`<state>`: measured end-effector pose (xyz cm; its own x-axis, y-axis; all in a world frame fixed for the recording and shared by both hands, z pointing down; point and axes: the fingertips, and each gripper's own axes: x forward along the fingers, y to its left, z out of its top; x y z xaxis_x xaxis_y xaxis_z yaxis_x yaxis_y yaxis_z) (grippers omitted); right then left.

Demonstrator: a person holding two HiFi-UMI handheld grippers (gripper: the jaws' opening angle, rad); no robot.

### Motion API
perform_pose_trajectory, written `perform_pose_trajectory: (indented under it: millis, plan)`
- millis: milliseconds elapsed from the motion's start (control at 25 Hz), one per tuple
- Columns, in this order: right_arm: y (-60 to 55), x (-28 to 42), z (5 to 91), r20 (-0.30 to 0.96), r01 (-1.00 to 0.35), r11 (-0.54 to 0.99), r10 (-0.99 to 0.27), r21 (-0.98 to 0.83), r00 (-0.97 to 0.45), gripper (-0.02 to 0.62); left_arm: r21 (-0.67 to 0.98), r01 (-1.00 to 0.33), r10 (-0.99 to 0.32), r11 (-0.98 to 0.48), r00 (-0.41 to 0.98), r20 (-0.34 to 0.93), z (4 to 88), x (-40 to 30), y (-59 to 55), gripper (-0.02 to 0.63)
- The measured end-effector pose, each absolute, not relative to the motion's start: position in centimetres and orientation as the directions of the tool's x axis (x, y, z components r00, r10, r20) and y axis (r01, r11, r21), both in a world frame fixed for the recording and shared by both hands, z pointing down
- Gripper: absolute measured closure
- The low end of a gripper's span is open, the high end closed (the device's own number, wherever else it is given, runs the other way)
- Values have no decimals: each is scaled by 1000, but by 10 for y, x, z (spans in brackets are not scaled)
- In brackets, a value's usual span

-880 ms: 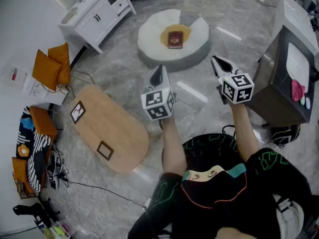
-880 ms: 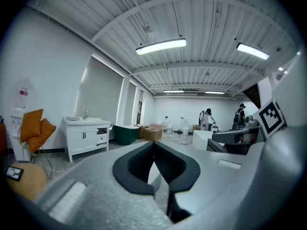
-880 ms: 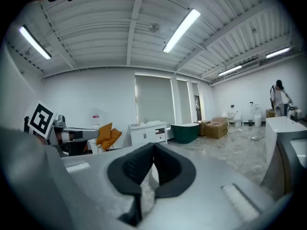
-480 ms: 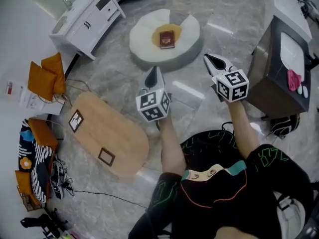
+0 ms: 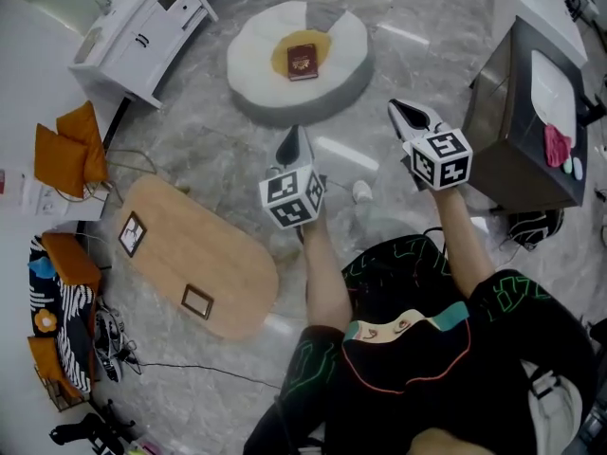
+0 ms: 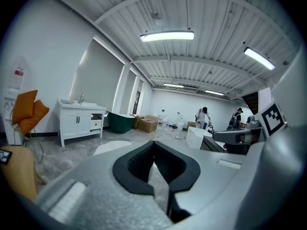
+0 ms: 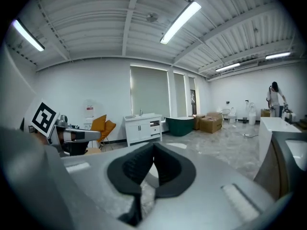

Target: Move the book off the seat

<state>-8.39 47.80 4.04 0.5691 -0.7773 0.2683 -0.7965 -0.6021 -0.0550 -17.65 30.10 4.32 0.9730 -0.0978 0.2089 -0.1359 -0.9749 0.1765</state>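
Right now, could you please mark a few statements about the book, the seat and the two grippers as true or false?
1. The book lies on the round white seat. True.
2. The left gripper holds the book. False: it is shut on nothing and is short of the seat.
3. The right gripper has its jaws together. True.
4. The wooden table stands on the person's right. False: it is on the left.
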Motion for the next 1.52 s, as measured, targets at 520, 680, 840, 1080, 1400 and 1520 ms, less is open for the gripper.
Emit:
perform_pose_trajectory:
  millis: [520, 680, 840, 1080, 1400, 1520]
  plan:
    - [371, 32, 36, 257, -818, -566, -809, -102, 529, 592, 198, -262, -189, -945, 927, 323, 66, -92, 203, 597]
    - [340, 74, 33, 231, -803, -577, -810, -148, 540, 592, 136, -243, -181, -960, 916, 357, 59, -47, 173, 597]
    - [323, 120, 44, 263, -805, -544, -833, -234, 487, 592, 21, -164, -144, -986, 912, 384, 51, 11, 170, 597]
    - [304, 173, 54, 255, -814, -535, -839, -226, 480, 592, 1, -127, -118, -992, 925, 362, 49, 74, 166, 595]
    - [290, 228, 57, 224, -782, -601, -795, -164, 564, 592, -63, -166, -177, -984, 935, 308, 53, 88, 138, 595]
    - [262, 226, 63, 246, -802, -579, -807, -150, 537, 592, -24, -205, -201, -979, 921, 333, 66, 83, 110, 595]
